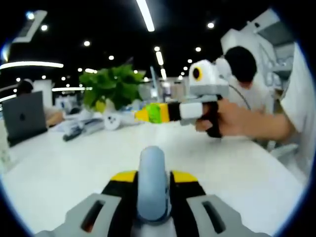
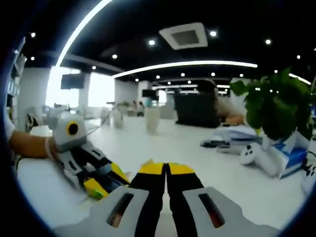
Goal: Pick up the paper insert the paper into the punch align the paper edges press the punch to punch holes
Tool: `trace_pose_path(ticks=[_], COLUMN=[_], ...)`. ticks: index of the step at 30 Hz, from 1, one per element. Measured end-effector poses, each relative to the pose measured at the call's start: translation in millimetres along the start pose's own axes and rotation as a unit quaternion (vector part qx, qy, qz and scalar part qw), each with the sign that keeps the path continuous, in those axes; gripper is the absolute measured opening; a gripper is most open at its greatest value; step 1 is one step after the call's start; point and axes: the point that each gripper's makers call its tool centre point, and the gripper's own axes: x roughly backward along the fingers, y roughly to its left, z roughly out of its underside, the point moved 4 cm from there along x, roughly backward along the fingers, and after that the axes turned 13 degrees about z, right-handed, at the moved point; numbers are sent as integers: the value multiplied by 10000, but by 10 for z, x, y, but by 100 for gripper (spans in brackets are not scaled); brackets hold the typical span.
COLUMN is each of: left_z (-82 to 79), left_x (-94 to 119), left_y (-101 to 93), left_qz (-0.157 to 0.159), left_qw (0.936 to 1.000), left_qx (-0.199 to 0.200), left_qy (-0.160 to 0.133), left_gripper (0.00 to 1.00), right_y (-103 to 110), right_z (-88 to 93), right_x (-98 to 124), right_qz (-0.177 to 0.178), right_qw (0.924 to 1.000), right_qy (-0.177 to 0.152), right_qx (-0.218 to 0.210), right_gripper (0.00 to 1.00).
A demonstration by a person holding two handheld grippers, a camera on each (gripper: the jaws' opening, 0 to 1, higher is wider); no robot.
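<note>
My left gripper (image 1: 153, 176) rises from the bottom of the left gripper view, its yellow-tipped jaws closed around a blue-grey rounded piece (image 1: 152, 165) that stands up between them; I cannot tell what it belongs to. In the right gripper view the same left gripper (image 2: 106, 181) lies low at the left, held by a hand (image 2: 29, 145), with something blue between its tips. My right gripper (image 2: 166, 169) is shut with nothing between its jaws. In the left gripper view this right gripper (image 1: 140, 115) hovers above the white table (image 1: 59, 173), held by a hand (image 1: 232, 118).
A green potted plant (image 1: 113, 86) (image 2: 274, 106) stands at the table's far side among white and blue clutter (image 2: 281, 155). A dark laptop (image 1: 23, 116) sits at the left. A person with dark hair (image 1: 243, 64) sits behind the right gripper.
</note>
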Motion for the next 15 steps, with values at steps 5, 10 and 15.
trace_pose_path(ticks=[5, 10, 15], left_z=[-25, -130, -155], left_x=[-3, 20, 53], left_y=[2, 11, 97], left_qz=[-6, 156, 144], left_qw=[10000, 9988, 9982], left_qx=[10, 181, 213], left_qy=[-64, -430, -536], left_gripper=[41, 59, 59], right_y=[-76, -12, 46], right_z=[147, 188, 191], right_x=[6, -14, -12], right_qz=[16, -125, -205], right_qw=[9999, 9997, 9994], right_qy=[131, 218, 177], right_qx=[-35, 8, 221], right_gripper=[5, 9, 9])
